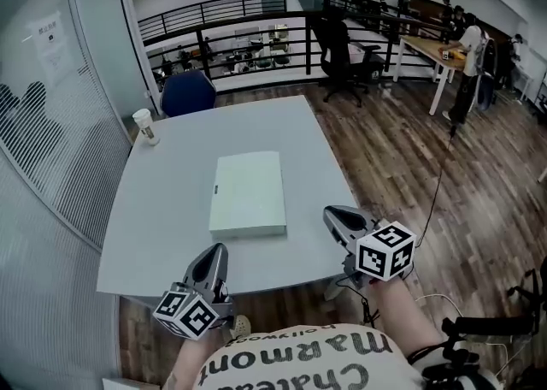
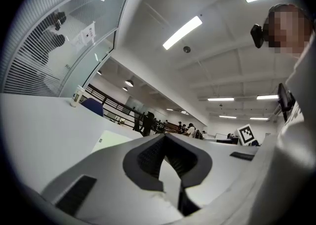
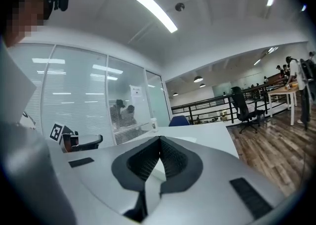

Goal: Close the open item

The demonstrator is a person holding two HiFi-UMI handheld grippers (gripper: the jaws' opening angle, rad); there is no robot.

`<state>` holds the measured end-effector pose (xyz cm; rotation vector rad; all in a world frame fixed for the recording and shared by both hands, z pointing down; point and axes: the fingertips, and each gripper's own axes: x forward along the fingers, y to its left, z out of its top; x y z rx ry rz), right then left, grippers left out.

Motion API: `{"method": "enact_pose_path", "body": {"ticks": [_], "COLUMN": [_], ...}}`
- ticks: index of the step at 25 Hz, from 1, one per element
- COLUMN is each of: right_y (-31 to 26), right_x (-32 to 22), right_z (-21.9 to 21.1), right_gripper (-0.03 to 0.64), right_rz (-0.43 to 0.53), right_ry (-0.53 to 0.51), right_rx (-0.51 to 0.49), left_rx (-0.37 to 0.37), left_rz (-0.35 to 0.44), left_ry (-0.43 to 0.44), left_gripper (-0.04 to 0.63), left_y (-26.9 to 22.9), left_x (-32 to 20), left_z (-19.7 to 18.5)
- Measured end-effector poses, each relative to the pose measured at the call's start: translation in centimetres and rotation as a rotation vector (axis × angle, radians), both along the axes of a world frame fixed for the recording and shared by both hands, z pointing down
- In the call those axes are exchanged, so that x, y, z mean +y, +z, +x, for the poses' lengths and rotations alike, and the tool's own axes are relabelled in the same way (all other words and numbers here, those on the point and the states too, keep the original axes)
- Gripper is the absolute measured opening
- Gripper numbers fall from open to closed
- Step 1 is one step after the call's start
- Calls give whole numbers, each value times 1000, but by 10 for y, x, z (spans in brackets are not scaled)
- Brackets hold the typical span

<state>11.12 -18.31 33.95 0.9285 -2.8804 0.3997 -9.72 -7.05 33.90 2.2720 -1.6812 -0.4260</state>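
Both closed, upturned, left gripper [image 1: 217,249], right gripper [image 1: 330,211]

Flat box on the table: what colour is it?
The flat box is pale mint green, plain; it shows best in the head view.

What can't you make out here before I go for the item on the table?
- Flat pale box: the head view shows only its top; any open flap or seam is too small to tell.
- Same box, left gripper view: only a sliver shows, the rest is behind the fingers.
- Cup: print too small to read.
- People at the far desk: too small to tell what they do.
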Motion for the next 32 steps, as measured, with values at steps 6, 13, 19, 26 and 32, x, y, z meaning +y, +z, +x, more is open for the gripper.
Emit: {"method": "enact_pose_path", "body": {"ticks": [6, 13, 19, 26, 32], "right_y": [12, 26, 26, 21, 23], "right_x": [24, 45, 58, 62, 66], "right_z": [31, 54, 57, 51, 48], "right_gripper": [0, -2, -2, 0, -1], "right_rz": [-43, -61, -64, -68, -58], "right_ry": [-16, -43, -61, -71, -67], "right_rx": [7, -9, 10, 4, 12], "left_rx": [27, 10, -5, -18, -8], "left_rz": [-33, -63, -72, -73, -68], "left_ry": [-32, -67, -79, -82, -85], "left_gripper": [-9, -9, -9, -9, -9], "left_y": [12, 23, 16, 9, 13], "left_x": [33, 69, 84, 90, 96], "left_z": [29, 50, 58, 53, 50]}}
